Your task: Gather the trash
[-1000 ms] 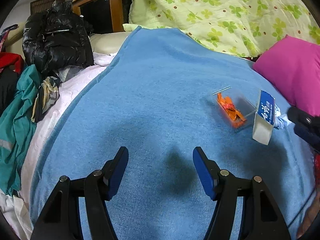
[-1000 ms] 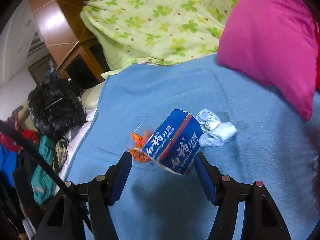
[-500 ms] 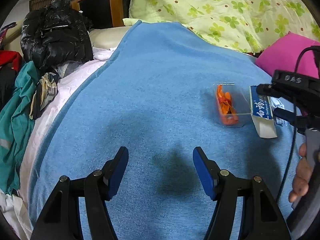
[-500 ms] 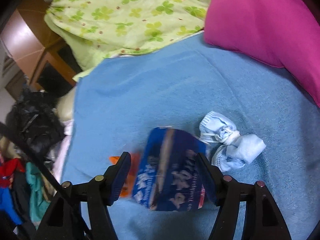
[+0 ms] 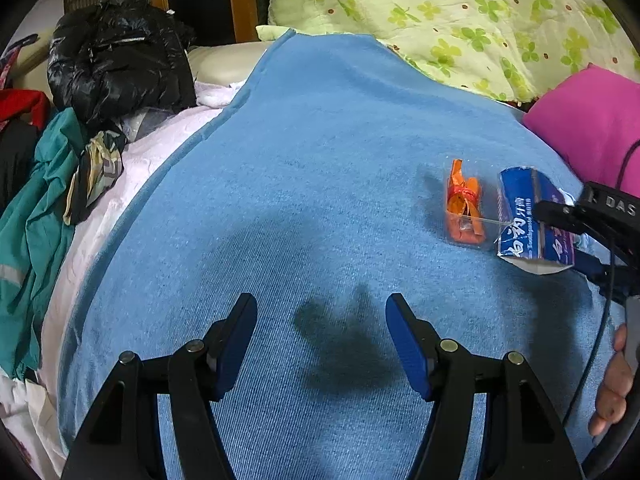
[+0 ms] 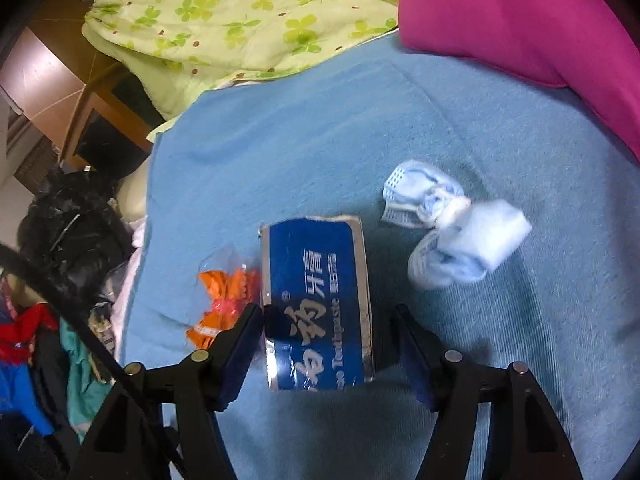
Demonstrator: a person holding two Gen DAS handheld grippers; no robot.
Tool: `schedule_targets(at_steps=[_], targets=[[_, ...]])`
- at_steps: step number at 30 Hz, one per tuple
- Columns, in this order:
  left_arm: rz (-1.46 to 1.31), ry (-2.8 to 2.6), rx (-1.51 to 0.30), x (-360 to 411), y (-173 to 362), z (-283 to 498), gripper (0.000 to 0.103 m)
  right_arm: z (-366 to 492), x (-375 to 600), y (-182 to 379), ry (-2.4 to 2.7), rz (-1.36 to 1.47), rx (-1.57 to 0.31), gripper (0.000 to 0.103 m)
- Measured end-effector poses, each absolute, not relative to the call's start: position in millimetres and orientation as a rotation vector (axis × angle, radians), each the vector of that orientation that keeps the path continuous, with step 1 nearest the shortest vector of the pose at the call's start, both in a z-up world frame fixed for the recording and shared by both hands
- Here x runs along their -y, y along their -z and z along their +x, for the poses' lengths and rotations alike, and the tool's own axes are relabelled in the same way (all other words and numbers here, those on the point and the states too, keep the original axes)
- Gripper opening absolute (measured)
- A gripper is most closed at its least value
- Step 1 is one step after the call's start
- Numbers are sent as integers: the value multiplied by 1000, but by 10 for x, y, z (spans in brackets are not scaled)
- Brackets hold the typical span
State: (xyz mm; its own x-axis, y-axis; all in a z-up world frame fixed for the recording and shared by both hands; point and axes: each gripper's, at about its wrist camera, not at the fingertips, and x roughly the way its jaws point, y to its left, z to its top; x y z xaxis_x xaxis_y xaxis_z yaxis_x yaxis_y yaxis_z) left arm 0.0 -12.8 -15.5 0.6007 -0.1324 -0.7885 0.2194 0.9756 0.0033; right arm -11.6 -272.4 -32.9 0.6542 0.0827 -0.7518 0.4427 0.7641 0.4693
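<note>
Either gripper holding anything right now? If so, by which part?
Left gripper: nothing, open above bare blue blanket. Right gripper straddles the near end of the blue toothpaste box; its left pad touches, a gap shows at the right one, so no hold yet.

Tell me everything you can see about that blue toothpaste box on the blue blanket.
The blue cardboard toothpaste box is flattened and torn open at its far end, with silvery edges, white Chinese characters and the word "Toothpaste". It lies on the blue blanket, between the right gripper's fingers; the left pad looks against its edge, the right pad apart. A clear wrapper with orange contents lies against one side; a crumpled pale blue mask sits apart.
</note>
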Motion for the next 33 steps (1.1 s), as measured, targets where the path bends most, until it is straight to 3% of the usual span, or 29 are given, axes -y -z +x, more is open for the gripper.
schedule_targets(at_steps=[11,17,33], targets=[[54,180,-923,39,166,38,68,-296,2525,-52,338,496,-758,69],[51,173,-921,28,152,44,68,-303,2182,-278,68,436,-628,69],[1,128,-924,-215,137,69,68,379,1604,274,163,290,-782,69]])
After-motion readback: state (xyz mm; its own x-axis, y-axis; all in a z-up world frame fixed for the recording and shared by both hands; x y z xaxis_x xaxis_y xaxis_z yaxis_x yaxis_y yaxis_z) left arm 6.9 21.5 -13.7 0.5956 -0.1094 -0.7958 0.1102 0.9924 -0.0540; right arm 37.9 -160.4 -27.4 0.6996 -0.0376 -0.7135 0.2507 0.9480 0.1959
